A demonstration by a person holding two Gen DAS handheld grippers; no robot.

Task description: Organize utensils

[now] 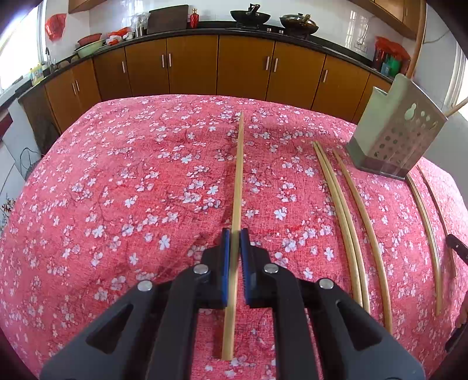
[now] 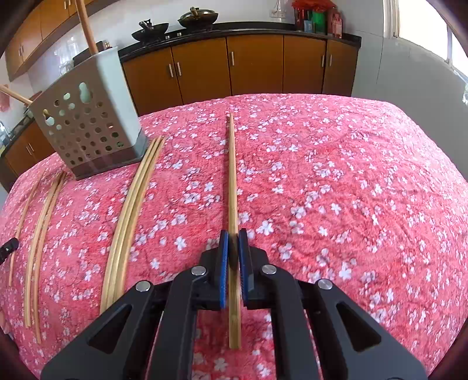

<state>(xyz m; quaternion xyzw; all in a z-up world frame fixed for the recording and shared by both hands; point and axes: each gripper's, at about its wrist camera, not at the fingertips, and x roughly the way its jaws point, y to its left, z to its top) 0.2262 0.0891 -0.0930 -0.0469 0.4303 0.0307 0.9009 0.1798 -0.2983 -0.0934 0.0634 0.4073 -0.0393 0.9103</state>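
Left wrist view: left tongs [image 1: 234,233] closed on one chopstick [image 1: 238,175].
Right tongs [image 2: 233,235]: gripping another chopstick [image 2: 232,181].
Next: carry both to holder [image 2: 87,122].

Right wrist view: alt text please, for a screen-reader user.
The right gripper is closed on a chopstick lying on a pink floral tablecloth. A perforated utensil holder stands to the left, loose chopsticks beside it.

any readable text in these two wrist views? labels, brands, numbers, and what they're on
None readable.
Red packages and jars on the counter: any print too small and blurred.
Yellow pack by the sink: blurred, unreadable.
Perforated utensil holder: no markings, only holes.
Left gripper, right gripper and the chopsticks they grip: no lettering visible.
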